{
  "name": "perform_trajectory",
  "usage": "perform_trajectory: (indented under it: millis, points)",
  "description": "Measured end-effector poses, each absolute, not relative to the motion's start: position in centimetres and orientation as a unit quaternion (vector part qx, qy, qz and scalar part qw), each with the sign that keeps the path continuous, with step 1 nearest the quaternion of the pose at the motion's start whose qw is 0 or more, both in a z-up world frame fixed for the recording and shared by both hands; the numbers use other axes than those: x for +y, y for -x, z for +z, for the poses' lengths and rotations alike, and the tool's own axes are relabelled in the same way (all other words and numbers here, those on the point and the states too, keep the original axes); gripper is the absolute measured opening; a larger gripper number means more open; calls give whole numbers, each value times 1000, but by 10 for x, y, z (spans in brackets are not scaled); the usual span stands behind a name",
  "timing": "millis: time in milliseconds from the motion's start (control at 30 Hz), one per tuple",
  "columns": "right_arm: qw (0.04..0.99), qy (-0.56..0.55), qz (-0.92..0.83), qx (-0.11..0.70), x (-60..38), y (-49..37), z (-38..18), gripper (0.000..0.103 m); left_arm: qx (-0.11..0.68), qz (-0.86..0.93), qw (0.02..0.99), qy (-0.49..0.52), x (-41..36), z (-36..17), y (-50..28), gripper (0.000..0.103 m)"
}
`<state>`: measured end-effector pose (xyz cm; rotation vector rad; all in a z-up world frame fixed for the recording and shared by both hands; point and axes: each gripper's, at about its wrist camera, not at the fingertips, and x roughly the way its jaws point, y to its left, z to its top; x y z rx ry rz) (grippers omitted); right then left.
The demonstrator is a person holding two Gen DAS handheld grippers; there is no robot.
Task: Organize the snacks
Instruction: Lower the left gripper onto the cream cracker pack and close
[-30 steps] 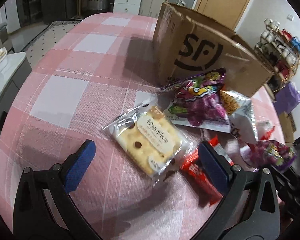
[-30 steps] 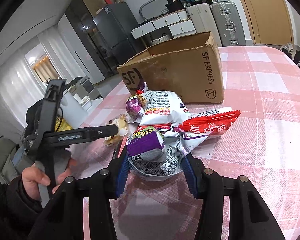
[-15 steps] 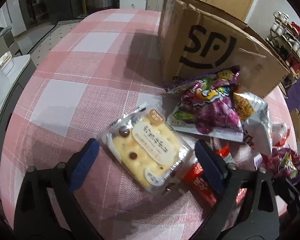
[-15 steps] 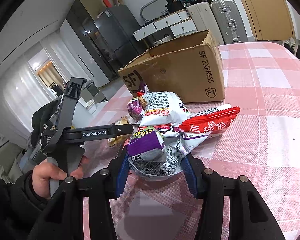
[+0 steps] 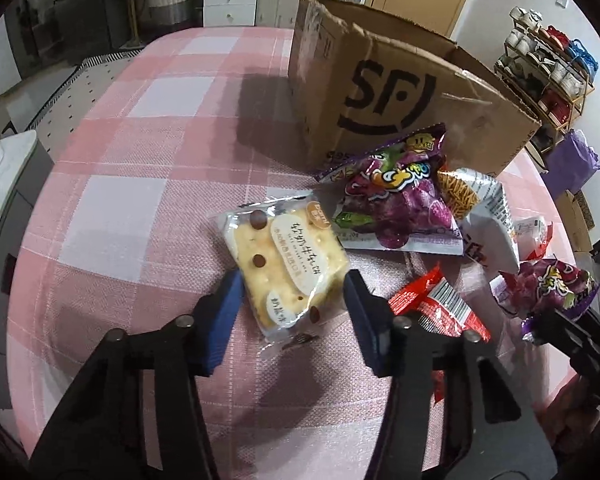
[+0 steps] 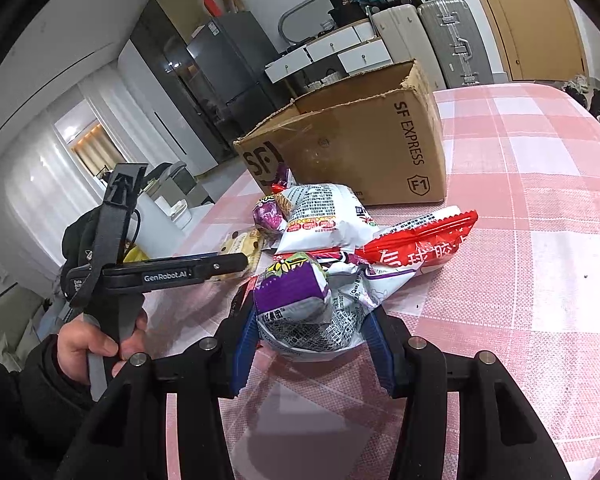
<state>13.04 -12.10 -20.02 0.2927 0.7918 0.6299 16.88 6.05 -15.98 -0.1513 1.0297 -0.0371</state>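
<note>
Closing left gripper (image 5: 292,280) now flanking cracker packet (image 5: 286,258), previously wide apart, right gripper (image 6: 310,330) still clamping purple bag (image 6: 300,304).

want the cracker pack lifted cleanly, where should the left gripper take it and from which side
Grip the cracker pack across its near end, coming down from above on the camera side. It lies flat with long edges running away, so the left gripper, jaws closing around it, spans its narrow width.
</note>
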Motion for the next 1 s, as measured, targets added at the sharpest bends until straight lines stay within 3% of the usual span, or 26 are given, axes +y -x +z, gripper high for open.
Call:
perform_trajectory:
  millis: [100, 267, 400, 533, 867, 1000]
  points:
    - [865, -137, 299, 379, -120, -130, -200, 49, 491, -22, 868, 72, 62, -157, -166, 39]
    - [866, -136, 296, 380, -119, -131, -200, 50, 498, -24, 862, 93, 69, -159, -168, 40]
    - [866, -137, 295, 380, -119, -130, -200, 50, 504, -9, 858, 97, 68, -162, -173, 59]
    - [866, -139, 295, 379, -121, -129, -200, 50, 512, 0, 853, 101, 62, -165, -180, 71]
    - [865, -144, 298, 377, -122, -129, -200, 50, 517, 33, 854, 56, 41, -171, -193, 72]
    - [864, -148, 299, 376, -123, -129, -201, 50, 511, 26, 858, 33, 41, -172, -190, 61]
